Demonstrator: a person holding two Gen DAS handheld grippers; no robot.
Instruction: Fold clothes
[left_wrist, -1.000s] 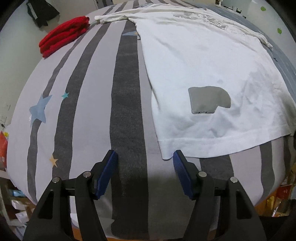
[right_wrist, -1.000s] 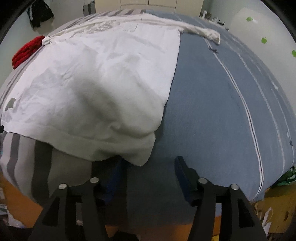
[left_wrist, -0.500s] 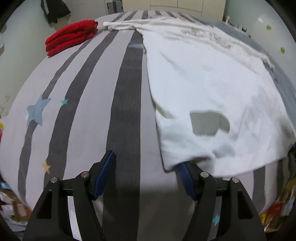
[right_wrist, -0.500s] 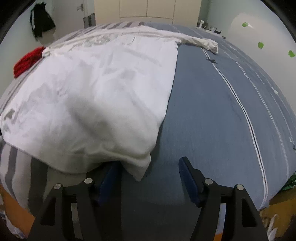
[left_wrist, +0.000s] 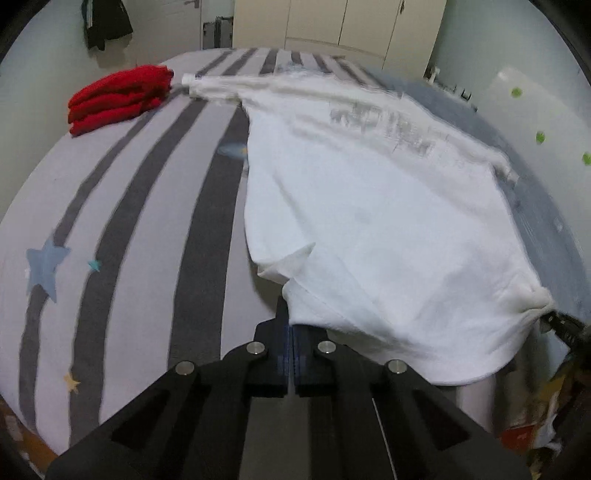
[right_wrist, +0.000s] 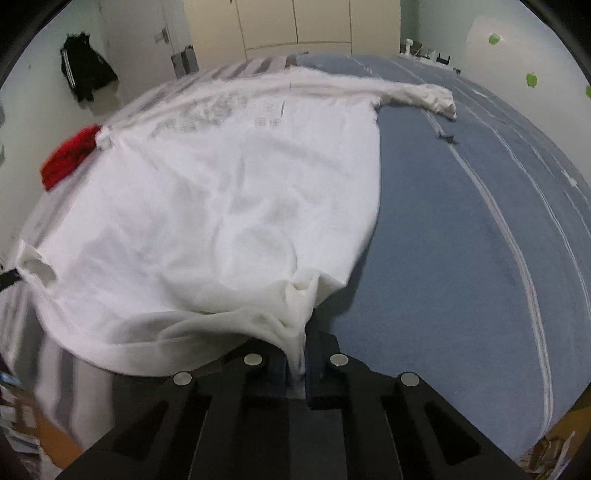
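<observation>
Holding both hem corners, you have the white shirt (left_wrist: 369, 206) ready for its first fold: your left gripper (left_wrist: 291, 339) is pressed shut on the hem corner nearest the striped half of the bed (left_wrist: 155, 206), and your right gripper (right_wrist: 295, 363) pinches a bunched wad of hem at the corner over the blue half. The shirt lies spread on the bed, print end and sleeves toward the wardrobe (right_wrist: 291, 22), hem end raised a little at your grips.

Carry the two corners forward level and at the same pace, keeping the hem taut between them so no slack bellies in the middle (the right corner is gathered thick, so expect a lump there unless you smooth it afterwards). Lay the hem down short of the printed chest, edges square to the shirt's sides.

Beside the shirt's far sleeve (left_wrist: 214, 86), just apart from its cuff, sits a folded red garment (left_wrist: 118, 98); it should not hinder you. A dark jacket (right_wrist: 86, 75) hangs on the wall well beyond the shirt. Nothing lies on the cloth itself.
</observation>
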